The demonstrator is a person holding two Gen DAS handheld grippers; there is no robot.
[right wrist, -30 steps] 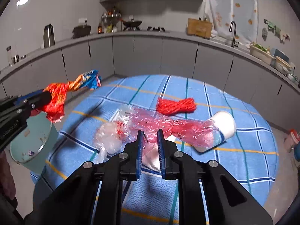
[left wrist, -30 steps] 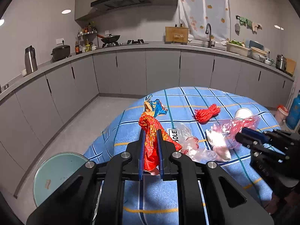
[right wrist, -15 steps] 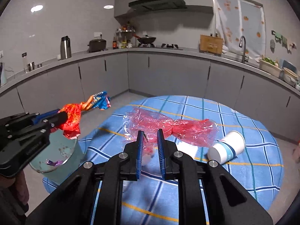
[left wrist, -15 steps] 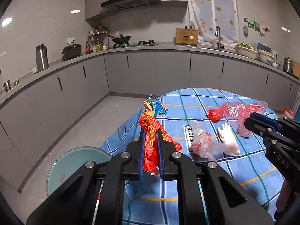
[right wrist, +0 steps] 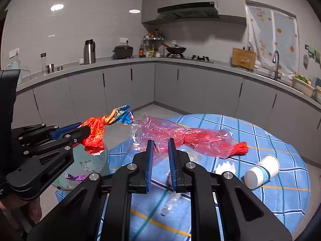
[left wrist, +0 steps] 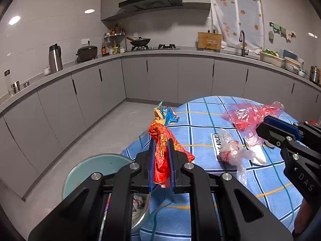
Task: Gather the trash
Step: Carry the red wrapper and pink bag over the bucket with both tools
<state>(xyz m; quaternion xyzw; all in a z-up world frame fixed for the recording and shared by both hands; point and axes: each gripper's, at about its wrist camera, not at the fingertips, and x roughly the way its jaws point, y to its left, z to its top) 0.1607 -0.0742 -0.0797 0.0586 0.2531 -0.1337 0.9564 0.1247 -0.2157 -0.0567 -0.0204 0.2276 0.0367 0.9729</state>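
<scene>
My left gripper is shut on a red, orange and blue snack wrapper and holds it in the air beside the table, above the pale green trash bin. It also shows in the right wrist view. My right gripper is shut on a pink clear plastic bag and holds it lifted above the table. That bag shows in the left wrist view too. The bin holds some scraps.
On the blue checked tablecloth lie a white paper cup on its side, a red mesh bundle, a crumpled clear bag and white tissue. Grey kitchen cabinets run behind.
Both grippers have risen and moved left toward the bin. The pink bag has been lifted off the table. The wrapper stays clamped in the left gripper.
</scene>
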